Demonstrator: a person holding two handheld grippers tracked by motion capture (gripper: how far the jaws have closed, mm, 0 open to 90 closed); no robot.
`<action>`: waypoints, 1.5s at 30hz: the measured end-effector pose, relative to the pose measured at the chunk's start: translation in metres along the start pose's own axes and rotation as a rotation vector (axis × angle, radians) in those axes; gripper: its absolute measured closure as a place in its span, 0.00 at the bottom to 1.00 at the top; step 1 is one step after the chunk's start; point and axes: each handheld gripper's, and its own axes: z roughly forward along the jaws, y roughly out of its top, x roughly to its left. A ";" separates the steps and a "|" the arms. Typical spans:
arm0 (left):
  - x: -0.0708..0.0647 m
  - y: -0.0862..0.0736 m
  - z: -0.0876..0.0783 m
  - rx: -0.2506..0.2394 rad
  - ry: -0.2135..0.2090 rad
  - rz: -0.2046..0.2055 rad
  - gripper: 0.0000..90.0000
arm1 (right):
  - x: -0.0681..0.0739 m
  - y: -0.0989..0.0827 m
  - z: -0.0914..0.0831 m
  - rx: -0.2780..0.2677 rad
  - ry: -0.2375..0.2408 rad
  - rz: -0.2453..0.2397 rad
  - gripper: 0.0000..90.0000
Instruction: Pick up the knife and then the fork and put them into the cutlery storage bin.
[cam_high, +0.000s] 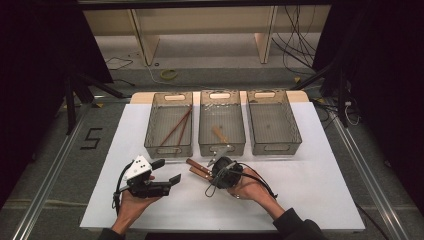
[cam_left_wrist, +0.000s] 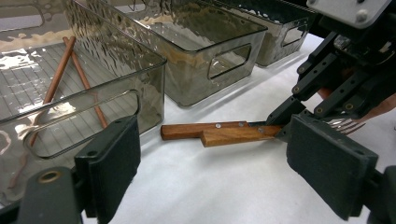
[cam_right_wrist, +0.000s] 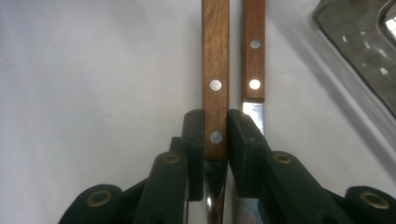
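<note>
High view running dim overall, corners falling into black, white table sheet (cam_high: 310, 185) catching soft overhead light. Left gripper view showing glare rippling on clear bin walls (cam_left_wrist: 140, 51), near jaws blurring slightly out of focus. Right gripper view reading bright and even, wooden handle (cam_right_wrist: 215, 70) sharp, jaw bases softening at bottom edge.

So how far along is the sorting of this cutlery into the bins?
Partly done. The left bin already holds chopsticks, and the middle bin holds one wooden-handled piece. In hand: the right gripper is clamped on one wooden handle on the table. Left: that piece, the second one beside it, and the right bin looks empty.
</note>
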 end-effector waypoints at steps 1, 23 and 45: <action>0.000 0.000 0.000 0.000 0.000 0.000 0.19 | -0.001 0.000 -0.001 -0.007 0.001 -0.004 0.86; 0.000 -0.001 0.000 -0.003 0.001 -0.001 0.19 | -0.023 -0.002 -0.041 -0.116 -0.015 0.067 0.86; 0.000 -0.001 0.000 -0.010 0.000 -0.009 0.19 | -0.074 -0.008 -0.092 -0.275 -0.096 0.199 0.86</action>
